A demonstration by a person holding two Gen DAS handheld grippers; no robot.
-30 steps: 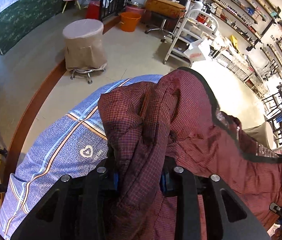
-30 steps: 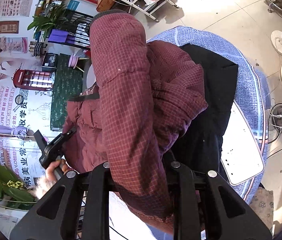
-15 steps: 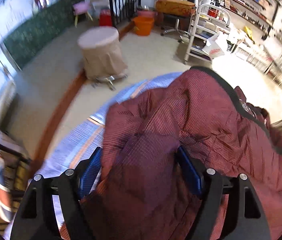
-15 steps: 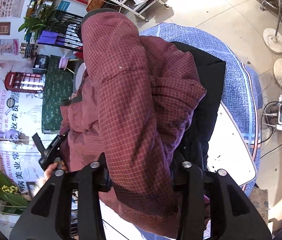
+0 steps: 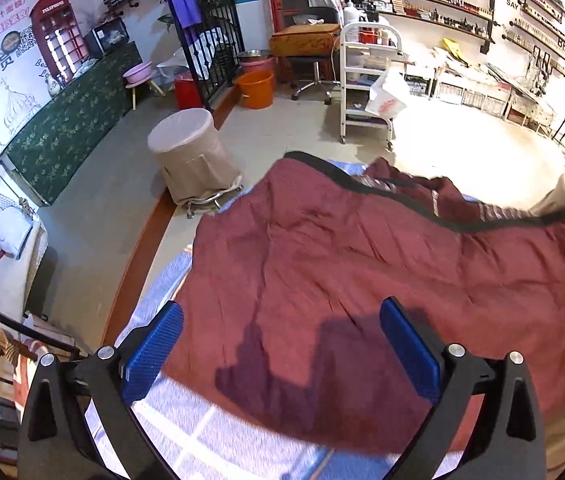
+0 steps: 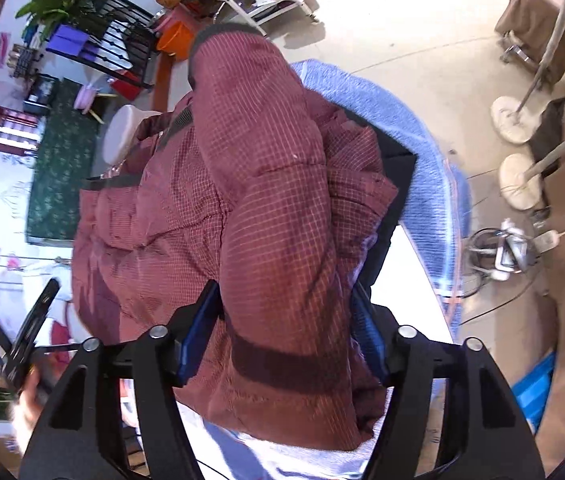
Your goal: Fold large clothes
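A maroon checked padded jacket (image 5: 362,264) lies spread on a table covered with a blue patterned cloth (image 5: 170,432). My left gripper (image 5: 282,350) hovers above the jacket's near edge. Its jaws are opening and stand wide, and nothing is between the blue pads (image 5: 154,352). In the right wrist view a sleeve (image 6: 266,184) of the jacket is folded across the body. My right gripper (image 6: 282,334) straddles the sleeve's dark-banded cuff end. Its jaws are opening and the sleeve sits loosely between them. A hand (image 6: 26,396) holds the other gripper at the lower left.
A dark garment (image 6: 394,184) lies under the jacket's right side. A beige-covered round stool (image 5: 190,156), an orange bucket (image 5: 256,88) and a white trolley (image 5: 366,80) stand beyond the table. Lamp bases (image 6: 516,120) and cables (image 6: 510,248) lie on the floor at the right.
The left gripper let go of the bunched jacket, opened wide and drew up and back; the jacket now lies flatter. The right jaws widened around the sleeve.
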